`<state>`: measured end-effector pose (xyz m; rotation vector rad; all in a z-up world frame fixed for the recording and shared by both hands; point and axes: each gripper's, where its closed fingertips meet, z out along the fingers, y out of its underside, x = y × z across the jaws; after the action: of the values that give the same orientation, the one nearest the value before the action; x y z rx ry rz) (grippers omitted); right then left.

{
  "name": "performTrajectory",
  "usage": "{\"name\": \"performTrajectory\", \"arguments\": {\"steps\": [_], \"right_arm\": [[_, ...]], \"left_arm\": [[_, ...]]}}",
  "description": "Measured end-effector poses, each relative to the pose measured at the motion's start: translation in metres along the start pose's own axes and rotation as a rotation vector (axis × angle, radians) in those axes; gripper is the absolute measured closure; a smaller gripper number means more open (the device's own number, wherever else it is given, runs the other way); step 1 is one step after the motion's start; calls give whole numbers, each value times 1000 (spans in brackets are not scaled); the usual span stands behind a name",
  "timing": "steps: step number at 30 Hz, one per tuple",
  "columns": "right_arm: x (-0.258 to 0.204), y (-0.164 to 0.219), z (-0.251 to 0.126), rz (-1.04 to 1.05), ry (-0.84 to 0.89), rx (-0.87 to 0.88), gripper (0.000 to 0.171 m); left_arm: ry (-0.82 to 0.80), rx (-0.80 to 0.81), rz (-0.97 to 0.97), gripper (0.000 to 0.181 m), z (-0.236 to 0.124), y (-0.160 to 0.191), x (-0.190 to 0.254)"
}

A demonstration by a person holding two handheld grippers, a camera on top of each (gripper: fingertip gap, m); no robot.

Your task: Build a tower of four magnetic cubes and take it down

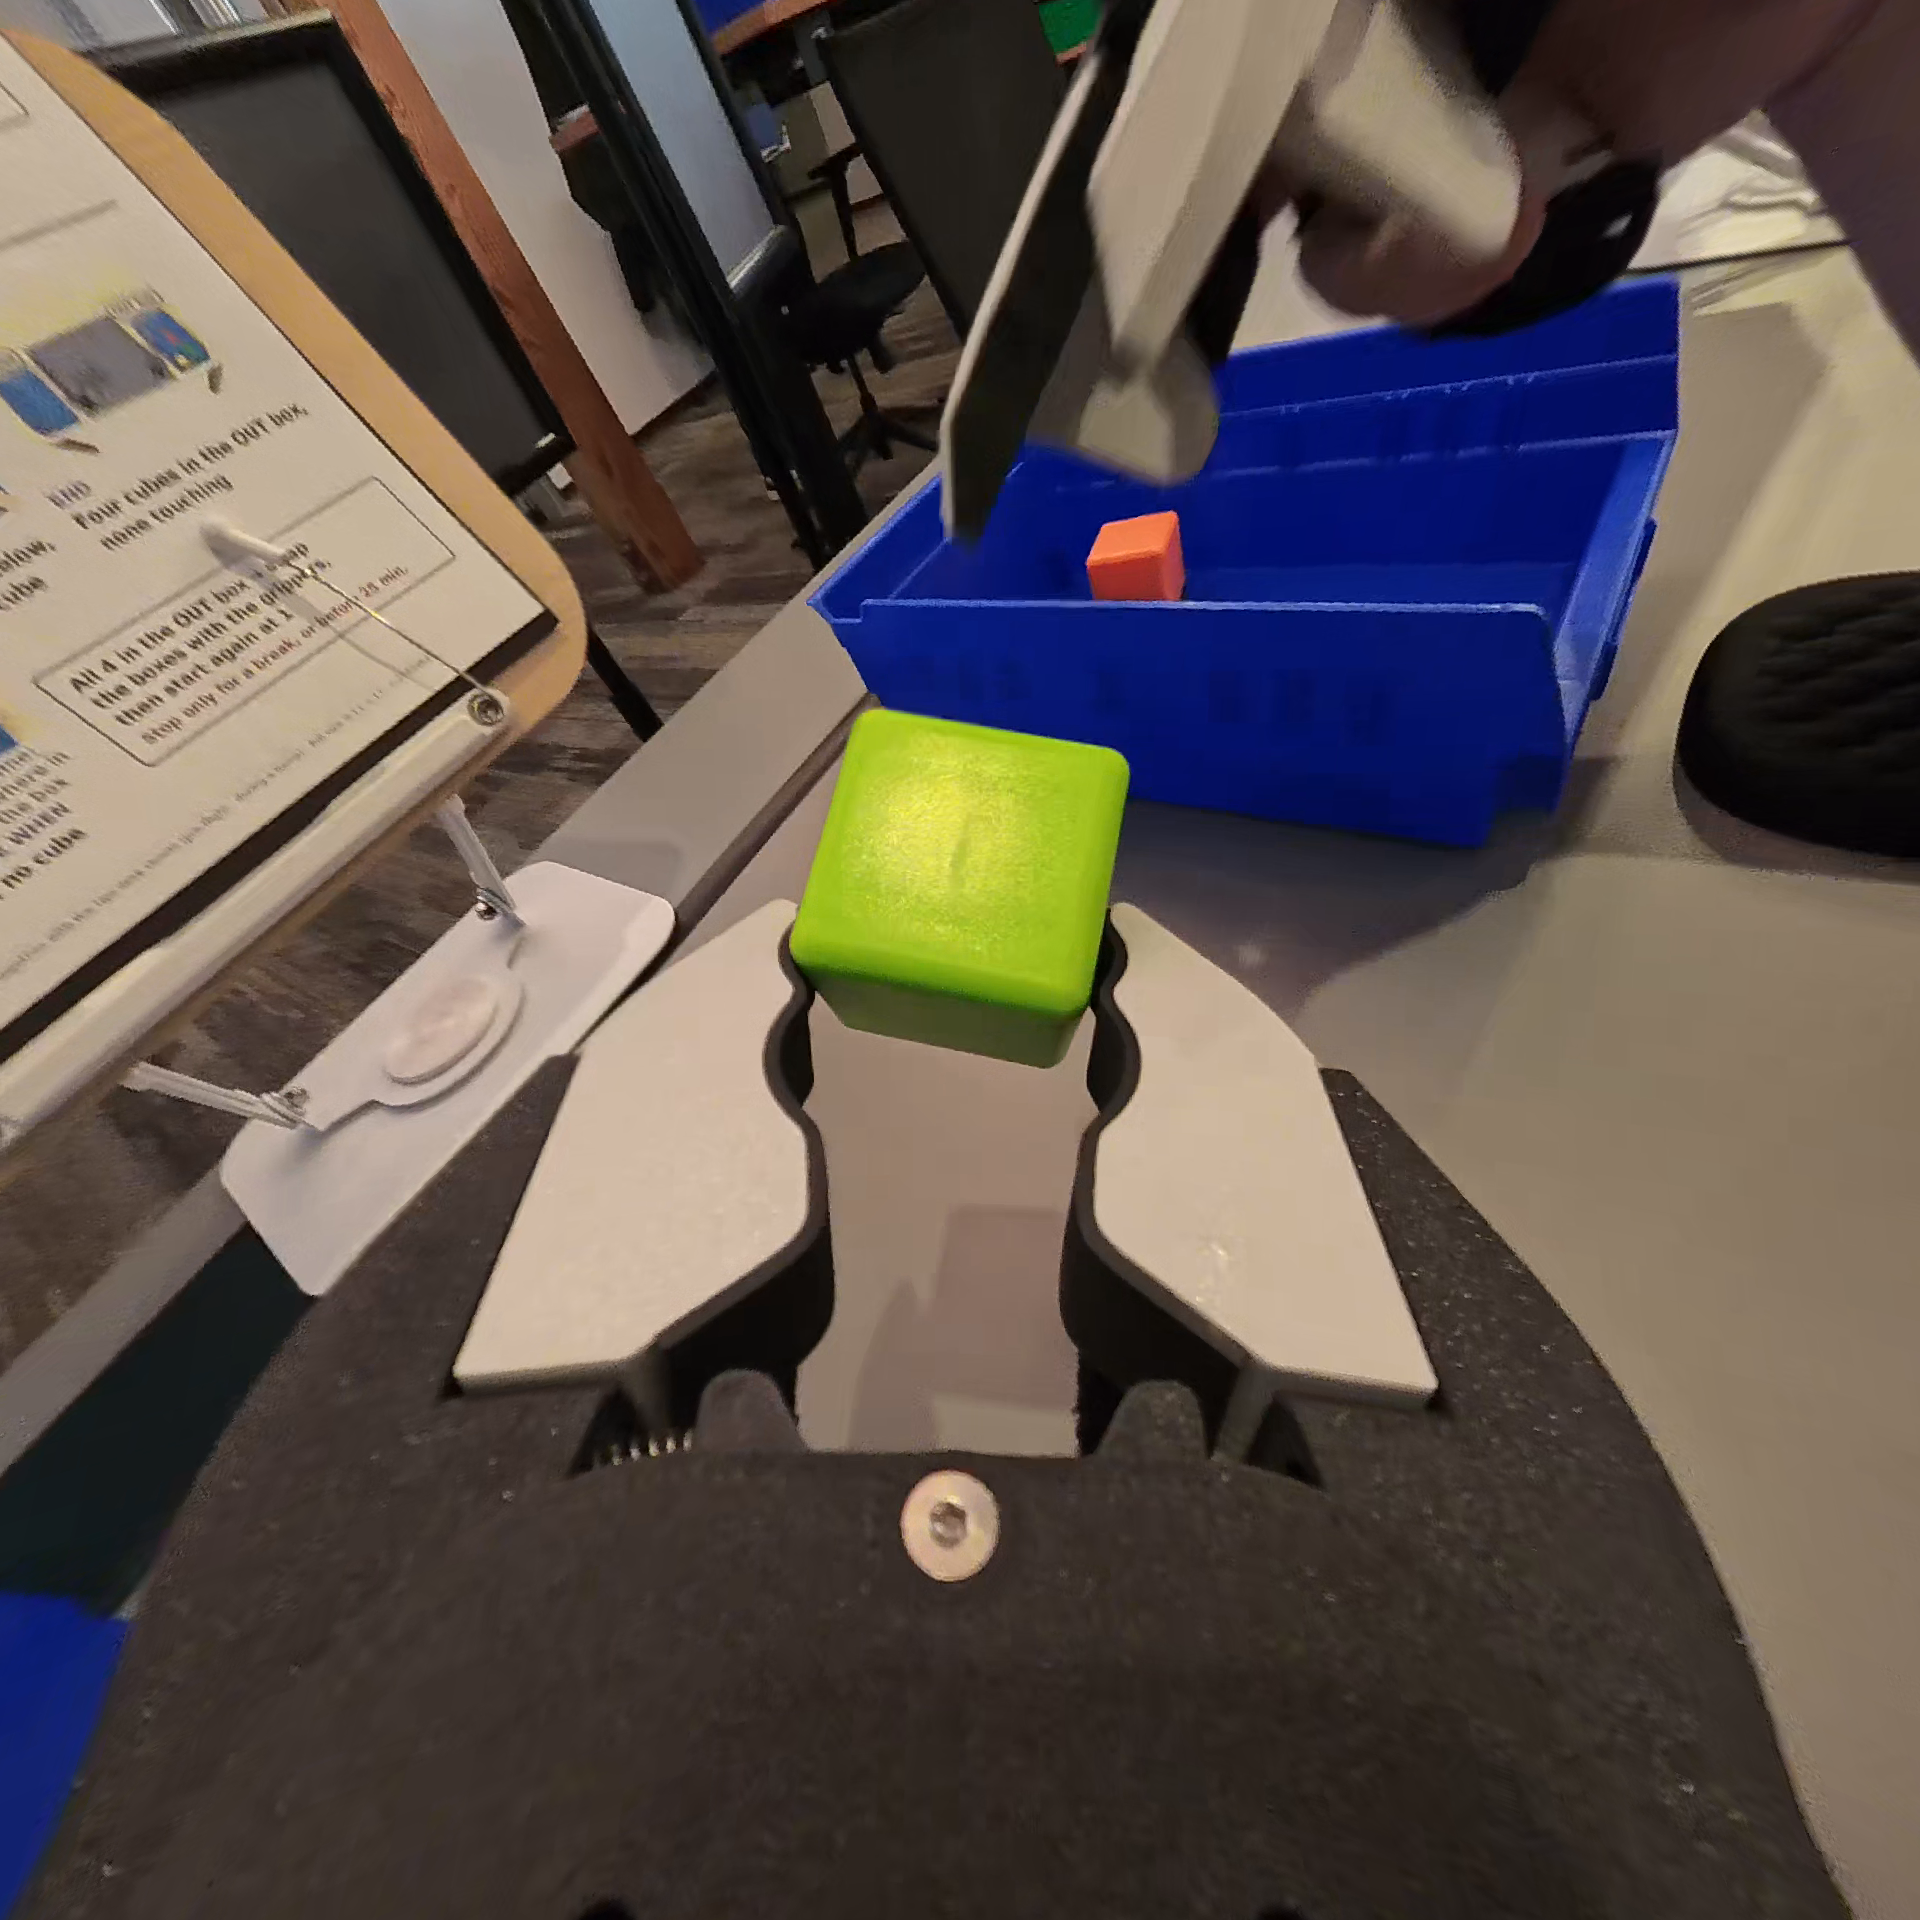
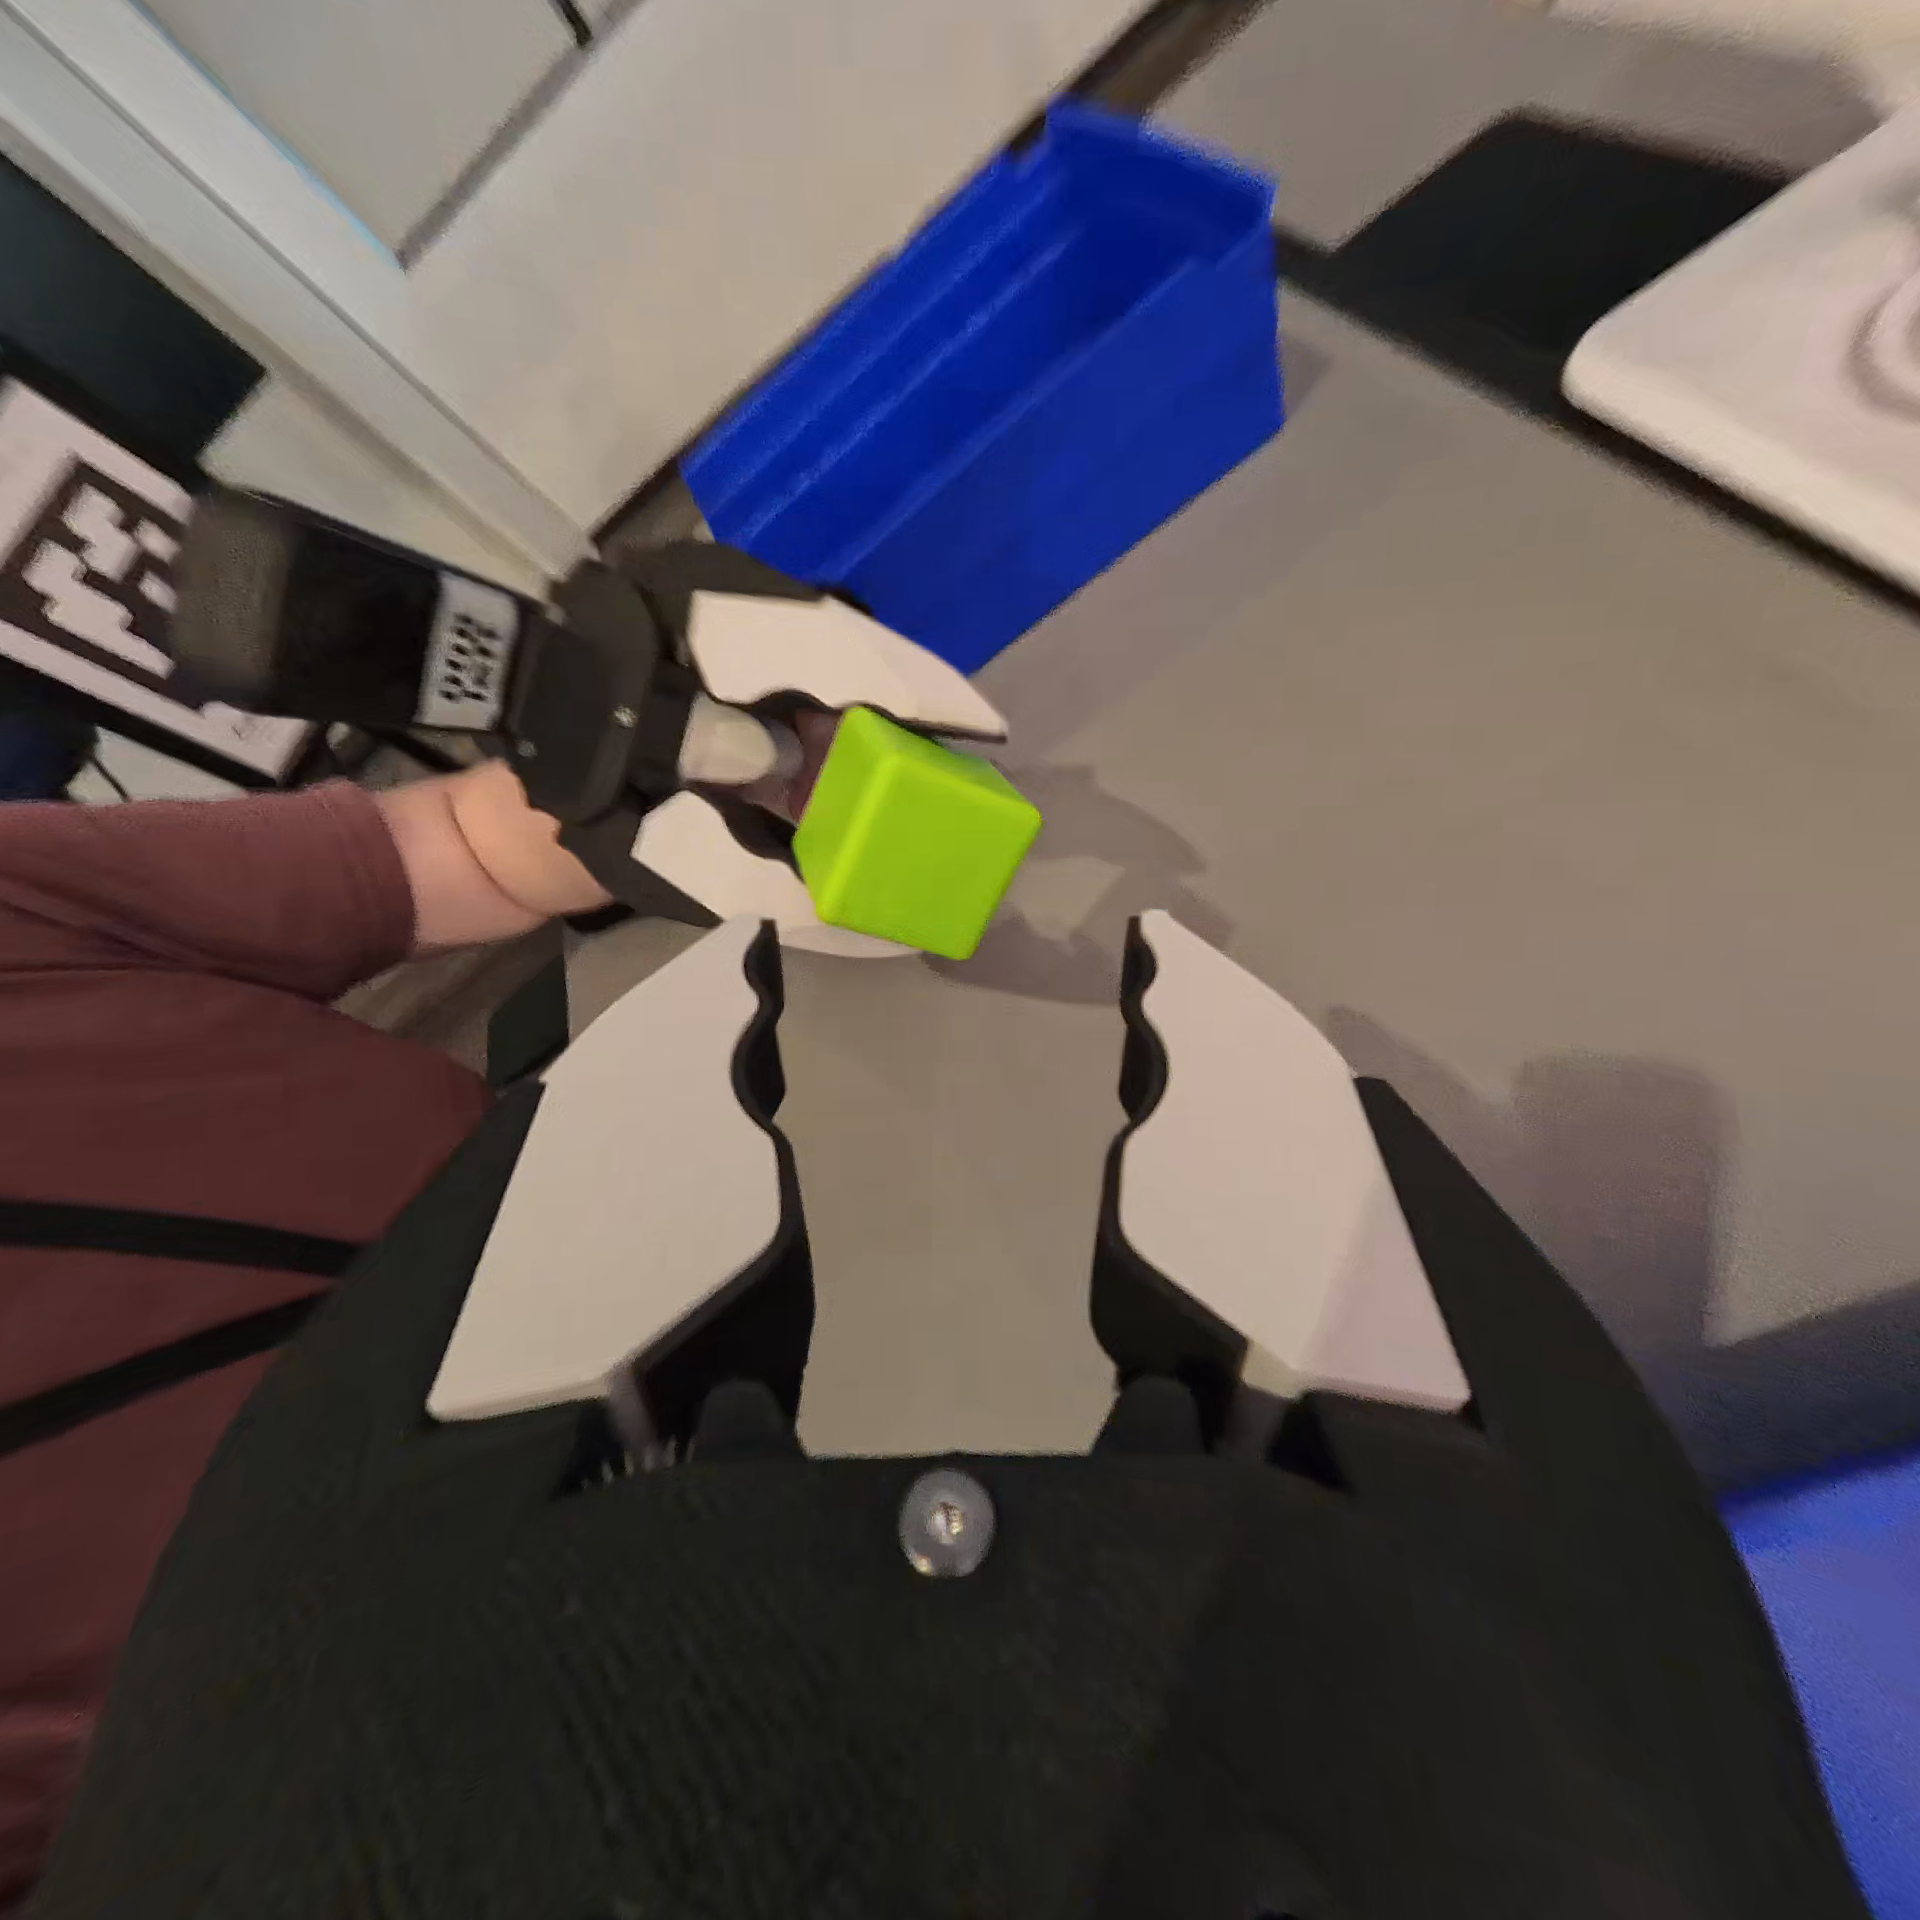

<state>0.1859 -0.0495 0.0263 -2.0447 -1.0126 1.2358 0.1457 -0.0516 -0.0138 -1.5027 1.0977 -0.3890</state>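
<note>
Left gripper squeezes the green cube by its tips, up off the table. An orange cube sits in the blue box.

Right gripper hangs open and empty. That thin grip could let the cube slip and fall.

Resting on a pale grey tabletop. Standing at left: a wooden-edged instruction board on a white bracket. Showing beyond: a timber post, black office chairs, dark wood-look flooring, a white wall.
</note>
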Motion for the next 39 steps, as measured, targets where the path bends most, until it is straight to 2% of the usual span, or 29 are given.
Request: {"name": "performTrajectory", "arguments": {"steps": [2, 5, 7, 12, 15, 16, 18, 21, 24, 27, 30, 35, 39], "right_arm": [[2, 13, 24, 15, -3, -90, 99], [-8, 15, 47, 79, -100, -101, 99], [-9, 19, 56, 132, -136, -128, 117], [-5, 21, 54, 169, -163, -142, 122], [-1, 17, 27, 110, -93, -136, 122], [5, 17, 10, 81, -26, -139, 123], [34, 26, -36, 36, 228, -161, 123], [90, 68, -117, 98, 654, -289, 123], [128, 126, -166, 257, 851, -492, 123], [150, 168, -182, 363, 891, -673, 123], [155, 191, -181, 394, 857, -781, 123], [159, 202, -178, 451, 826, -790, 123], [156, 188, -183, 412, 851, -719, 124]], "left_arm": [[-10, -1, 29, 131, 0, 0, 3], [-2, -11, 48, 131, 1, 2, 8], [-2, -9, 50, 131, 2, 2, 10], [25, -27, 14, 129, 4, 5, 17], [60, -72, -11, 116, 6, 11, 21], [74, -85, -16, 117, 6, 13, 23], [86, -98, -27, 117, 6, 16, 24], [124, -137, -27, 119, 6, 22, 28], [123, -159, -6, 119, 7, 26, 29], [136, -170, -1, 119, 7, 28, 32], [126, -182, 18, 120, 6, 30, 31], [113, -218, 13, 119, 6, 37, 25], [27, -312, 26, 120, 2, 49, 5]]}}
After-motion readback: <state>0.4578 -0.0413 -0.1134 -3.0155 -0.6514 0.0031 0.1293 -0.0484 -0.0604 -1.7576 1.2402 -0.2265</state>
